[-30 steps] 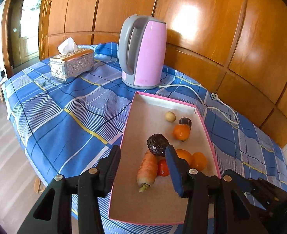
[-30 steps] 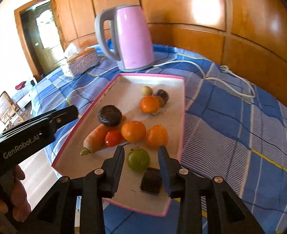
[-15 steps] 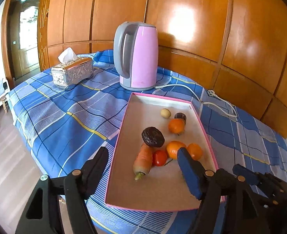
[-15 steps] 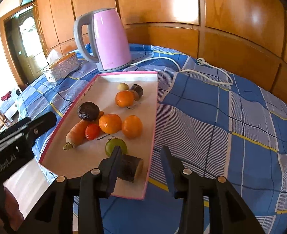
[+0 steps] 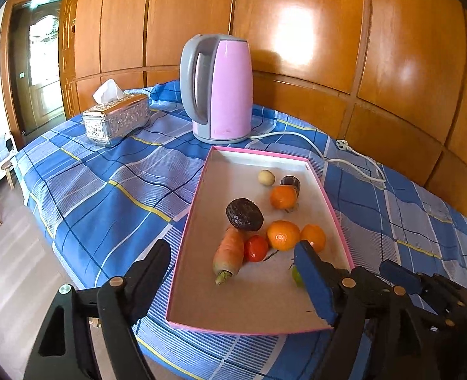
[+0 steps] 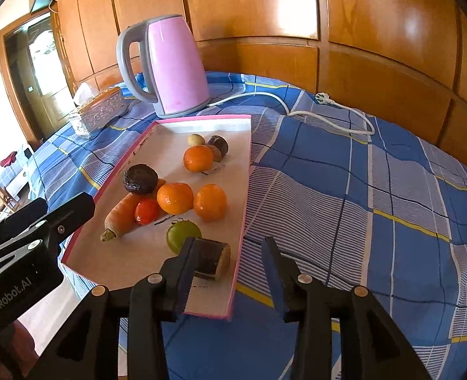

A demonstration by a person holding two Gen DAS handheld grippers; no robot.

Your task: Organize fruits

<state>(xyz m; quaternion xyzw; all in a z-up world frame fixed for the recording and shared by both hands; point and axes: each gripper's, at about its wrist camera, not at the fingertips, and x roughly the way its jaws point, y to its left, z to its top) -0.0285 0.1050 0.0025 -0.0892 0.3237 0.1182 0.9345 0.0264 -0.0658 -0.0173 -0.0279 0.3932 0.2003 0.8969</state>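
Observation:
A pink-rimmed tray (image 5: pixel 201 186) (image 6: pixel 245 196) lies on the blue plaid tablecloth. In it are a carrot (image 5: pixel 229 251) (image 6: pixel 122 213), a red tomato (image 5: pixel 255 248) (image 6: pixel 147 211), oranges (image 5: pixel 282 235) (image 6: pixel 175 198), a dark wrinkled fruit (image 5: pixel 244 214) (image 6: pixel 140 178), a green fruit (image 6: pixel 182 236) and a dark cut chunk (image 6: pixel 213 259). My left gripper (image 5: pixel 233 272) is open and empty above the tray's near end. My right gripper (image 6: pixel 230 262) is open and empty over the tray's near right corner, its left finger beside the chunk.
A pink kettle (image 5: pixel 219 88) (image 6: pixel 167 66) stands behind the tray, its white cord and plug (image 5: pixel 344 145) (image 6: pixel 323 98) trailing right. A silver tissue box (image 5: pixel 116 118) (image 6: pixel 99 109) sits far left. A wood panel wall backs the table. The table edge drops to the floor at left.
Both grippers have drawn back and up from the tray. The left jaws have opened wider. The right gripper has shifted right, away from the green fruit and chunk it hovered over.

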